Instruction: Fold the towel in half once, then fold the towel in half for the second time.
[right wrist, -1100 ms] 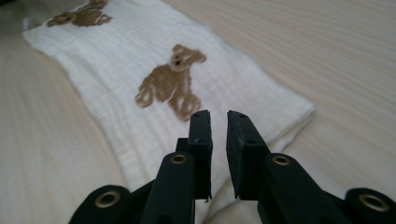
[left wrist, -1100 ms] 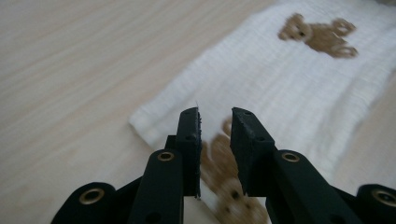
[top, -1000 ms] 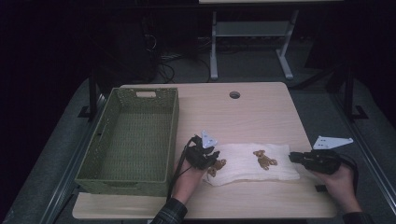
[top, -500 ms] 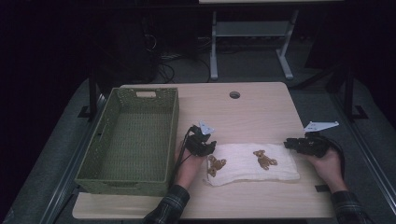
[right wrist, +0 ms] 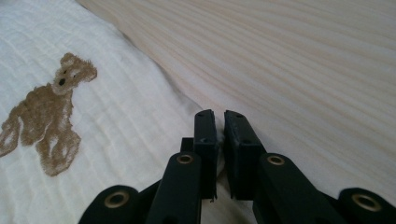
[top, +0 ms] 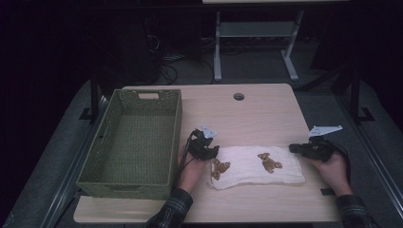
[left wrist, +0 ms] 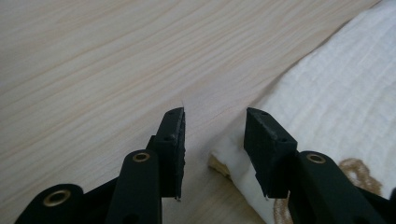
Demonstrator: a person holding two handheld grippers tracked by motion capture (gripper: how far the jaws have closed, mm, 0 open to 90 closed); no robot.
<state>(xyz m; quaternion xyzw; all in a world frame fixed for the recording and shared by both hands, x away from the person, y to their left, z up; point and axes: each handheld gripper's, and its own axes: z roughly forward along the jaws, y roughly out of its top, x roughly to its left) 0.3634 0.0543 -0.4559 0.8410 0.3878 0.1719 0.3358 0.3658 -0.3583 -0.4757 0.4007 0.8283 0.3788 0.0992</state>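
A white cloth [top: 247, 166] printed with brown bears [top: 269, 163] lies flat on the wooden table [top: 256, 114]. My left gripper [top: 215, 151] sits at the cloth's far left corner. In the left gripper view its jaws [left wrist: 215, 121] stand apart and have just been opening, with the cloth's corner [left wrist: 233, 161] loose between them. My right gripper [top: 292, 148] is at the cloth's far right corner. Its jaws [right wrist: 219, 116] have just been closing and now pinch the cloth's edge [right wrist: 130, 121], beside a bear print [right wrist: 46, 121].
A green woven basket [top: 177, 137] stands empty at the table's left, close to my left hand. A round cable hole [top: 239, 96] is in the far part of the tabletop. Bare wood lies beyond the cloth.
My right gripper has moved left and away onto the cloth's right corner and closed on it. My left gripper has shifted slightly at the left corner and its jaws have spread.
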